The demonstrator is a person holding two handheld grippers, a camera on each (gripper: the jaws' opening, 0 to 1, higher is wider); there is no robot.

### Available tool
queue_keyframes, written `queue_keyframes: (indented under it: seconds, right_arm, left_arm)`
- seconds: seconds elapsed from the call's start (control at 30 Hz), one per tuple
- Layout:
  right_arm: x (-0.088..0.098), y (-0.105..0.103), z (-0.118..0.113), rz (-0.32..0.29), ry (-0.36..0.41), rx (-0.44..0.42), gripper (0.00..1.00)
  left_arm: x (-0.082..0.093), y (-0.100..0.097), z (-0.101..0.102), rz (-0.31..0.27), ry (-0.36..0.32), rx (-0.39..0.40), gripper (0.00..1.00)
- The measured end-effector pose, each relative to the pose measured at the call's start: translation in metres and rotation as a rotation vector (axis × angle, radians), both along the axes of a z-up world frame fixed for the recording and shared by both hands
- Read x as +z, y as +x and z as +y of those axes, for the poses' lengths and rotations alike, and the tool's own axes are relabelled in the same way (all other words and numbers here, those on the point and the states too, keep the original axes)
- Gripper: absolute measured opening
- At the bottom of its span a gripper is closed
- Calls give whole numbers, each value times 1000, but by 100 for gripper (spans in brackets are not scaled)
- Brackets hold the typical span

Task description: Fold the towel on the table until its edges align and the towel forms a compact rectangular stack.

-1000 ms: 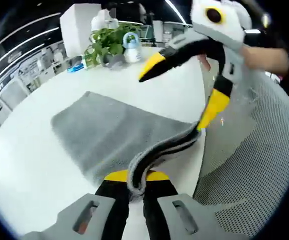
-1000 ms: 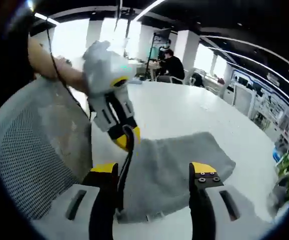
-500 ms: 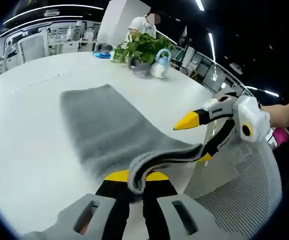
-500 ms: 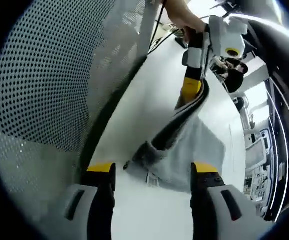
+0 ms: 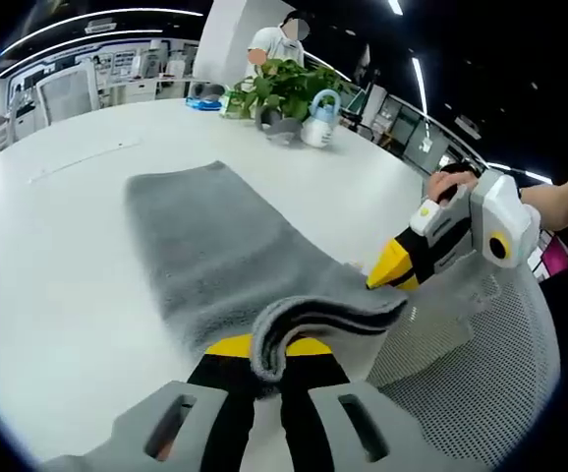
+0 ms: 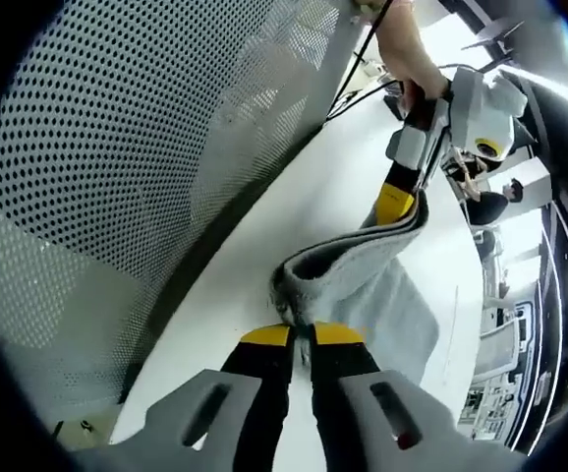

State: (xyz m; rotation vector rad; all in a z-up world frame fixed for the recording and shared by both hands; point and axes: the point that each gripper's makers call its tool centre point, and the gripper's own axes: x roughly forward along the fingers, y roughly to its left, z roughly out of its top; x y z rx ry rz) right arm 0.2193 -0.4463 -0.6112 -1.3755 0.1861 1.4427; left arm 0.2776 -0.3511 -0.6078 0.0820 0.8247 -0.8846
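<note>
White table [image 5: 58, 256] open and bare left of the grey towel [image 5: 215, 256] and beyond its far edge; room to pass there. Far end blocked by potted plant [image 5: 279, 88] and small bottle [image 5: 318, 106]. Mesh chair back [image 6: 137, 147] crowds the near table edge, close beside both pinched corners

Both views look closely along their jaws at the towel [image 5: 225, 256].
</note>
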Motion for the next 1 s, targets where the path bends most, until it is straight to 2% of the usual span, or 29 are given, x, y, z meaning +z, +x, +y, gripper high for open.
queue_keyframes:
  seconds: [0.07,0.13,0.17,0.27,0.4,0.43,0.5,0.53,0.6,0.67,0.83,1.0]
  right_arm:
    - [0,-3,1,47,18,-3,2]
    - [-2,-2,0,66,22,-22,1]
    - [-3,-4,0,112,38,-50,1]
    - [10,-4,5,263,168,-173,1]
    - [24,3,0,424,280,-314,0]
    - [25,4,0,442,296,-333,0]
    - [32,7,-1,507,365,-382,0]
    - [33,8,-2,538,391,-408,0]
    - [41,11,-4,606,471,-469,0]
    - [53,13,-6,684,569,-526,0]
    - [73,11,-16,785,693,-600,0]
    - [88,1,-23,835,734,-620,0]
  left_arm:
    - [0,-1,0,0,6,-9,7]
    - [-2,-4,-2,0,20,-34,8]
    - [-3,-5,-2,-6,32,-46,8]
    - [-2,-11,1,-48,59,-116,8]
    - [3,-21,9,-67,70,-166,10]
    - [4,-24,11,-73,79,-187,10]
    - [9,-28,13,-120,102,-244,10]
    - [12,-32,14,-125,106,-260,10]
    - [18,-41,16,-96,97,-271,9]
    - [30,-47,14,-107,71,-298,9]
    - [58,-58,5,-128,19,-330,9]
    - [75,-72,-3,-105,14,-390,8]
